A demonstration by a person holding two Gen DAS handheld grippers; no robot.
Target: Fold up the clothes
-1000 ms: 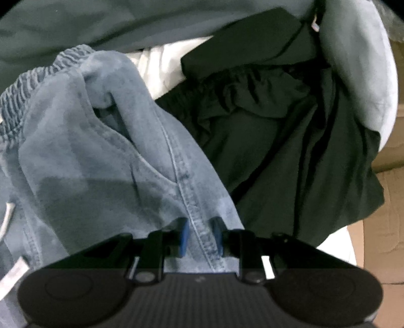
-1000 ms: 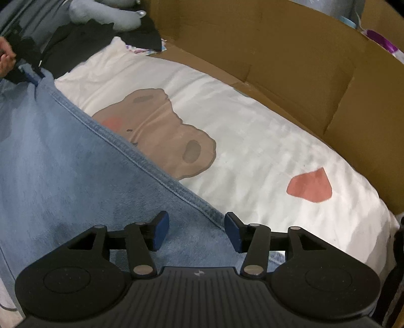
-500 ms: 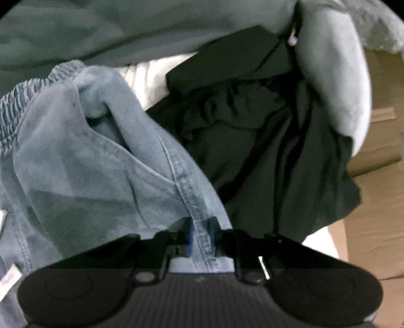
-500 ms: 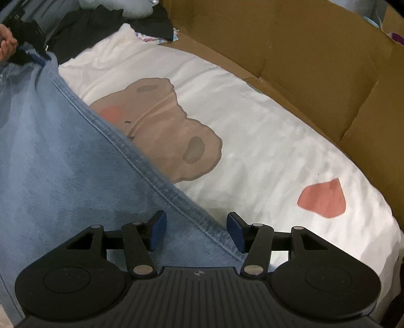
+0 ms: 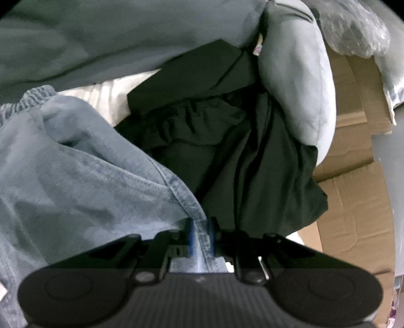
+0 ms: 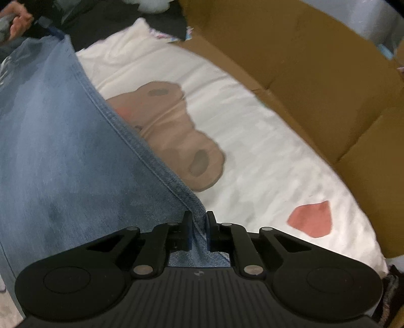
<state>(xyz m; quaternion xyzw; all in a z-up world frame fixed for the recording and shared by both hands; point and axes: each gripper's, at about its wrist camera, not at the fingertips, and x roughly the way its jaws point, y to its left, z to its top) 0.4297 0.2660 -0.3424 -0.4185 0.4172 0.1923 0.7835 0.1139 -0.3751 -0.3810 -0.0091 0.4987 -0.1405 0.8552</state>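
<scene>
Light blue jeans (image 5: 83, 176) with an elastic waistband fill the left of the left wrist view. My left gripper (image 5: 201, 228) is shut on their stitched side seam near the waist. In the right wrist view the same jeans (image 6: 63, 156) stretch away to the upper left. My right gripper (image 6: 199, 224) is closing on the seam at the edge, and the denim is pinched between its pads. A hand (image 6: 17, 19) and the other gripper show at the far end of the seam.
Black garments (image 5: 227, 141) are piled right of the jeans, with a pale grey plush thing (image 5: 300, 83) and grey fabric (image 5: 101, 37) behind. A white sheet (image 6: 252, 151) with a brown bear print lies under the jeans. Cardboard walls (image 6: 315, 75) stand to the right.
My right gripper has closed from wide open onto the jeans seam. My left gripper tightened on its seam and tilted, so the black pile shifted in its view.
</scene>
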